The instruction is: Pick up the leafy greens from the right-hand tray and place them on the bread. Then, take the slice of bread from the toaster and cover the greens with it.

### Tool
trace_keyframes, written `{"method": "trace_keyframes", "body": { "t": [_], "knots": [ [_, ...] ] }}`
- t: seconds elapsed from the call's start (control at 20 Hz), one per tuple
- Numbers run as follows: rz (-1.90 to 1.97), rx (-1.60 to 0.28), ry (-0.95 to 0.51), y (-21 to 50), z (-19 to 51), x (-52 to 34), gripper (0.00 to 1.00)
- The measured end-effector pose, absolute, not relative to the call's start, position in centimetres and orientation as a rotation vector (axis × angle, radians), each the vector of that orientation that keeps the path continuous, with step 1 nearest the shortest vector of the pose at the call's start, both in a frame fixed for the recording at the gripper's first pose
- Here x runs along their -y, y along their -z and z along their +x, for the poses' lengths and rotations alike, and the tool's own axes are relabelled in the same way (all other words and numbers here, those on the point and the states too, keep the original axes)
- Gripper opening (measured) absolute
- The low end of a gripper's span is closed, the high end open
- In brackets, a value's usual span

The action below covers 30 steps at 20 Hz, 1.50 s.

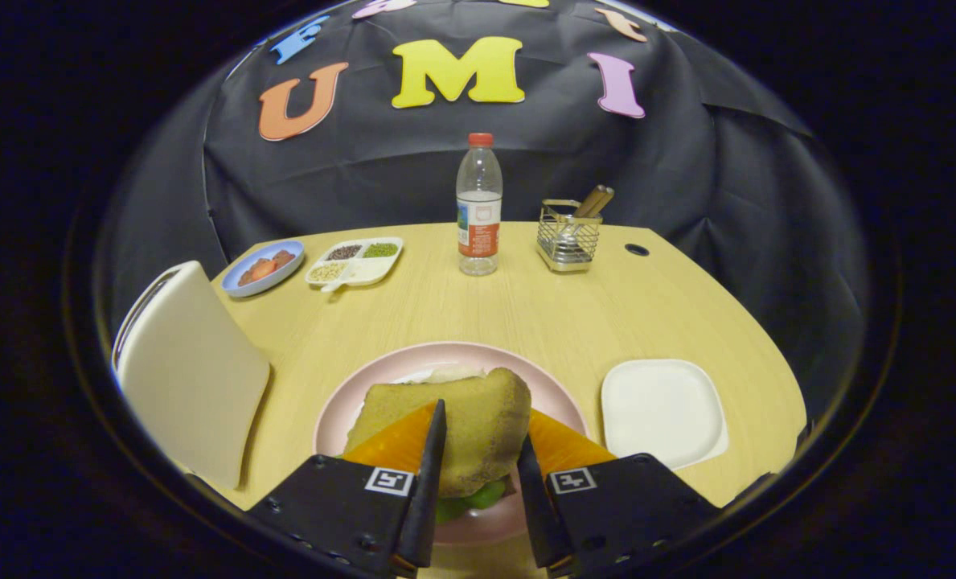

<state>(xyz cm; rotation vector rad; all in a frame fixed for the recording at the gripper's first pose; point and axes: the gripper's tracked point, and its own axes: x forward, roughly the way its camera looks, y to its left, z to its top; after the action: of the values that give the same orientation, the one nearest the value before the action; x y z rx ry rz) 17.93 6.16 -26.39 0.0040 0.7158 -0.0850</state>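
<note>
1. One slice of bread (pixel 465 430) sits between the fingers of my hand-held gripper (pixel 482 466). Both fingers press on its sides, so the jaws are part-closed around it.
2. The slice hangs over the pink plate (pixel 381 378), just above the leafy greens (pixel 469 498), which show under its near edge. Something pale shows past its far edge; I cannot tell what it is.
3. Risk: if I release while the slice is off-centre, it may slide off the greens and drag them aside. I judge the near edge to overhang.
4. Risk: too firm a squeeze could crush the soft crumb.
5. Orientation: the slice's long axis runs away from me, along the fingers, towards the water bottle (pixel 478 205). Its broad face tilts up towards the camera.
6. The white tray (pixel 662 412) lies on the surface (pixel 526 314), right of the plate.
</note>
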Motion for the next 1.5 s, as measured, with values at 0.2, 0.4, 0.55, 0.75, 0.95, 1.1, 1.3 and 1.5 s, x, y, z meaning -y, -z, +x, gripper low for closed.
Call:
{"method": "trace_keyframes", "body": {
  "t": [0.2,0.4,0.55,0.75,0.95,1.1,1.3,1.5],
  "knots": [
    [-0.017,-0.725,0.113,27.1,17.4,-5.4,0.73],
    [0.018,-0.692,0.100,26.4,16.9,-5.6,0.87],
    [0.032,-0.603,0.094,24.1,16.3,-5.6,0.89],
    [0.022,-0.443,0.106,19.6,15.0,-5.4,0.97],
    [0.040,-0.380,0.076,15.1,11.9,-5.9,0.97],
    [0.058,-0.306,0.061,10.7,8.9,-5.8,0.97],
    [0.079,-0.224,0.067,6.0,4.0,-5.7,0.97],
    [0.057,-0.148,0.032,1.9,-1.4,-6.2,0.96]
  ]
}}
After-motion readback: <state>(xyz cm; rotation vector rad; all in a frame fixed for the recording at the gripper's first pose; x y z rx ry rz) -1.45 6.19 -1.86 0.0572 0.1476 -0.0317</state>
